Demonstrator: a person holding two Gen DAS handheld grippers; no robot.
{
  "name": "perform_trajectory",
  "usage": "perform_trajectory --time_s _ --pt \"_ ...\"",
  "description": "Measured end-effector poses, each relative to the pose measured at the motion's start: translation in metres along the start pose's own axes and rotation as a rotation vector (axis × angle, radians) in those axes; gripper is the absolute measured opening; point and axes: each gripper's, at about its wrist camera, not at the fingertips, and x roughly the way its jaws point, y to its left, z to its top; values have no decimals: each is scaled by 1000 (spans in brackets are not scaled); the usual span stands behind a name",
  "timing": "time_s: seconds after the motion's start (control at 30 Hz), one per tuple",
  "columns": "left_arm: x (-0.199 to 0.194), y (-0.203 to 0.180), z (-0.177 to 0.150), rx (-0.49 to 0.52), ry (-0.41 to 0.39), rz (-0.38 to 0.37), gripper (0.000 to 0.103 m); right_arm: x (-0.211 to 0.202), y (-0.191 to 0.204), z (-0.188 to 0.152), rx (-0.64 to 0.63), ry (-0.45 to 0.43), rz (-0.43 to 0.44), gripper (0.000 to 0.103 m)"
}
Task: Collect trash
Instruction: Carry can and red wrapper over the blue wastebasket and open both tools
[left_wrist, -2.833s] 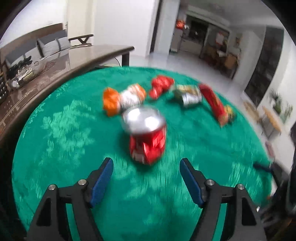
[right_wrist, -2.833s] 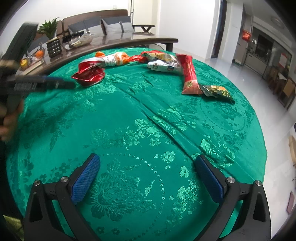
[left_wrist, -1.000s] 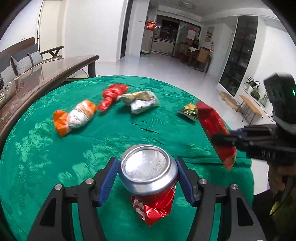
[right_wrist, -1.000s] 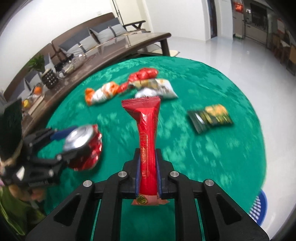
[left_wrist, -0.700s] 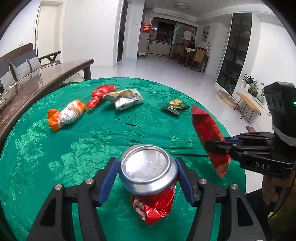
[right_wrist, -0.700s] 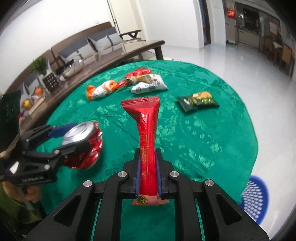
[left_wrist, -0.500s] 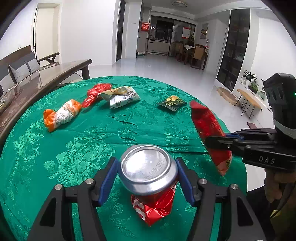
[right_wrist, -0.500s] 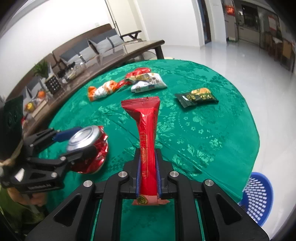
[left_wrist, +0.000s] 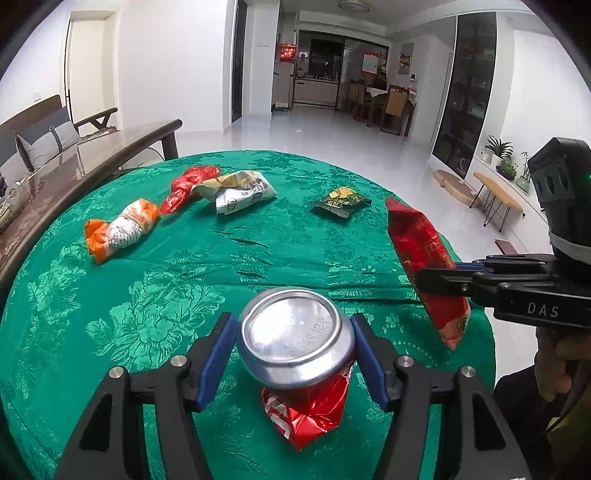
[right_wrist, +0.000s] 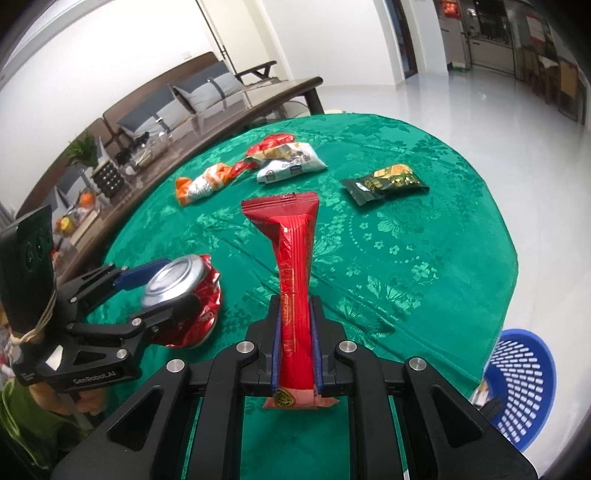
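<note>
Both grippers loaded, basket low at the right edge of the right wrist view.
Right gripper (right_wrist: 295, 347) pinches a long red wrapper (right_wrist: 295, 258) upright, its length along the fingers; the blue basket (right_wrist: 524, 387) sits on the floor lower right, nearer this hand. Left gripper (left_wrist: 291, 354) clamps a crushed red can (left_wrist: 299, 339) over the green tablecloth (left_wrist: 110, 314), where four wrappers lie toward the far edge in a bright tiled room.

On the round table under a green patterned cloth (right_wrist: 424, 251) lie four wrappers; beyond its far-left edge stands a long brown wooden table (right_wrist: 229, 110), a blue perforated plastic basket (right_wrist: 524, 384) below its right edge.
</note>
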Motion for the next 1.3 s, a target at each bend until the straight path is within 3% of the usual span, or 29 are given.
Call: perform_trajectory --time_s 0.97,1.17,1.3 --pt "0 -1 -2 21 8 44 64 -1 8 -3 -7 11 16 13" --pt "-2 -4 -3 22 9 20 64 -6 4 -3 10 5 31 13" --pt "-3 -8 -2 -8 21 -43 64 -13 -8 -3 45 -13 34 13"
